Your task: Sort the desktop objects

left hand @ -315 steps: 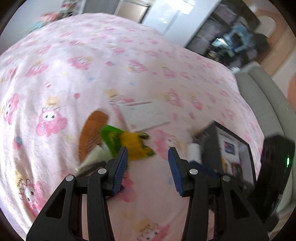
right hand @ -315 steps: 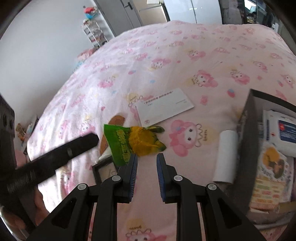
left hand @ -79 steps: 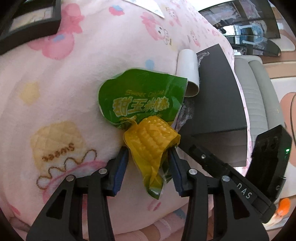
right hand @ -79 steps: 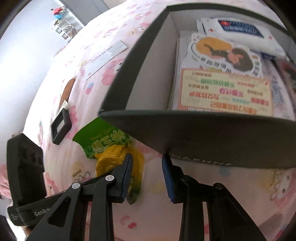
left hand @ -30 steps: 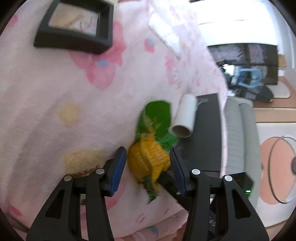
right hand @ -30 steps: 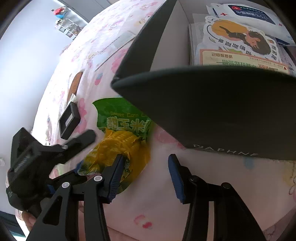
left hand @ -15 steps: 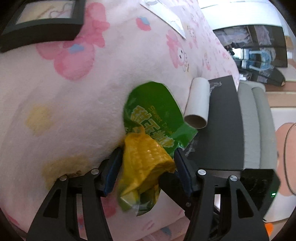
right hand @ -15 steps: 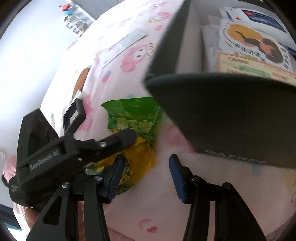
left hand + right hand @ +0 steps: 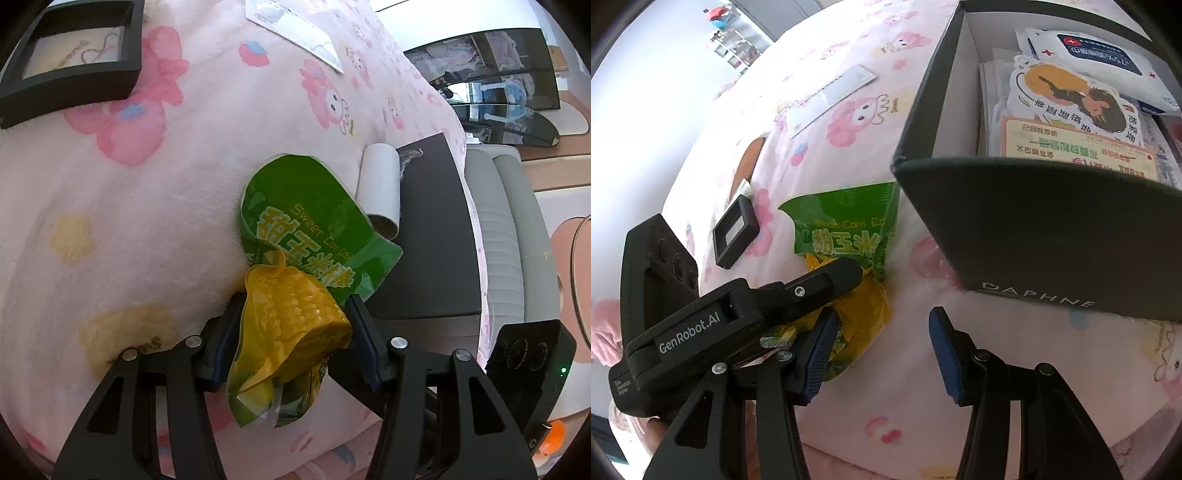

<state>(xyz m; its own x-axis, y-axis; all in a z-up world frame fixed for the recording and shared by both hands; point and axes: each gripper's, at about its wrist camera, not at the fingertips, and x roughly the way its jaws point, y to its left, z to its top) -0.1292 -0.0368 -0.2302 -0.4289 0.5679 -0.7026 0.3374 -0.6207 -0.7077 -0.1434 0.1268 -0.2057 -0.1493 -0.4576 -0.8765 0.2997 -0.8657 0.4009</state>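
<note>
A sweet corn pack (image 9: 295, 258), green bag with a yellow cob, lies on the pink blanket against the black box (image 9: 432, 240). My left gripper (image 9: 295, 332) is shut on its yellow end, and the cob fills the gap between the blue pads. From the right wrist view, the left gripper (image 9: 812, 288) lies across the corn pack (image 9: 846, 229). My right gripper (image 9: 881, 343) stands open just right of the pack, with only blanket between its fingers. The open box (image 9: 1034, 229) holds wipes and printed cards.
A white roll (image 9: 380, 188) lies against the box's side. A black picture frame (image 9: 74, 62) and a white envelope (image 9: 295, 33) lie farther back on the blanket. A brown comb (image 9: 750, 158) rests beyond the frame (image 9: 735, 230). The blanket drops off at the near edge.
The left gripper has slid in over the corn pack and rolled a little, so the cob now sits deeper between its pads. The right gripper has barely moved.
</note>
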